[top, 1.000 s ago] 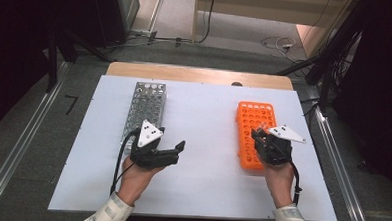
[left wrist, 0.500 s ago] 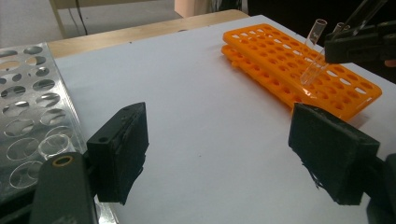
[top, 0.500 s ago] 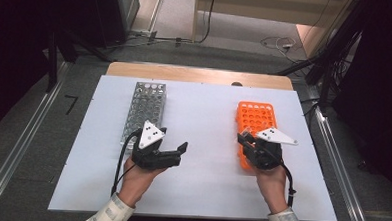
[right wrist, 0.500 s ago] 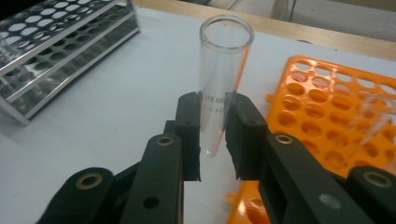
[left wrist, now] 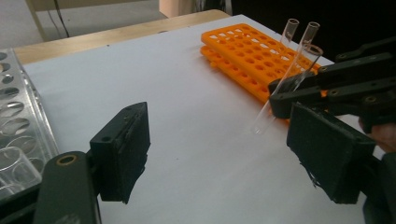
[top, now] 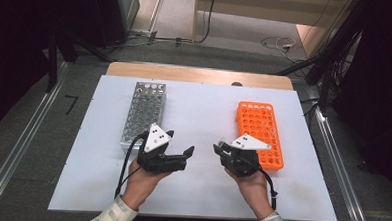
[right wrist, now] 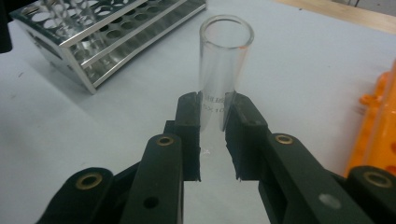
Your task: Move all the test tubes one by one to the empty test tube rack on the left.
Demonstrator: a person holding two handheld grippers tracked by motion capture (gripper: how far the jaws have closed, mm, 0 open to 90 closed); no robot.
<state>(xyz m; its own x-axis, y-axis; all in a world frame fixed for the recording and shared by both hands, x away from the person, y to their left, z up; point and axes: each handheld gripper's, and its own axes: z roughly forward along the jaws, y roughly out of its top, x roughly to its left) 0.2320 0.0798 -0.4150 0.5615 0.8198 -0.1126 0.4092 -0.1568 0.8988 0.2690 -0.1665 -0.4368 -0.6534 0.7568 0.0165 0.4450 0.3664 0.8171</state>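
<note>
White table (top: 204,116), dark room around it. Steel rack (top: 145,112) at ten o'clock, left hand-held gripper (top: 181,157) beside it, jaws wide, empty. Right hand-held gripper (top: 221,150) clamps a glass tube (right wrist: 224,70), centre-table; orange rack (top: 259,133) at three o'clock. Best bet: keep the tube steady, line it squarely over a steel hole before lowering.

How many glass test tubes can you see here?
3: one test tube clamped in the right tool, two more tubes standing in the orange rack. Others may sit hidden in the metal rack.
</note>
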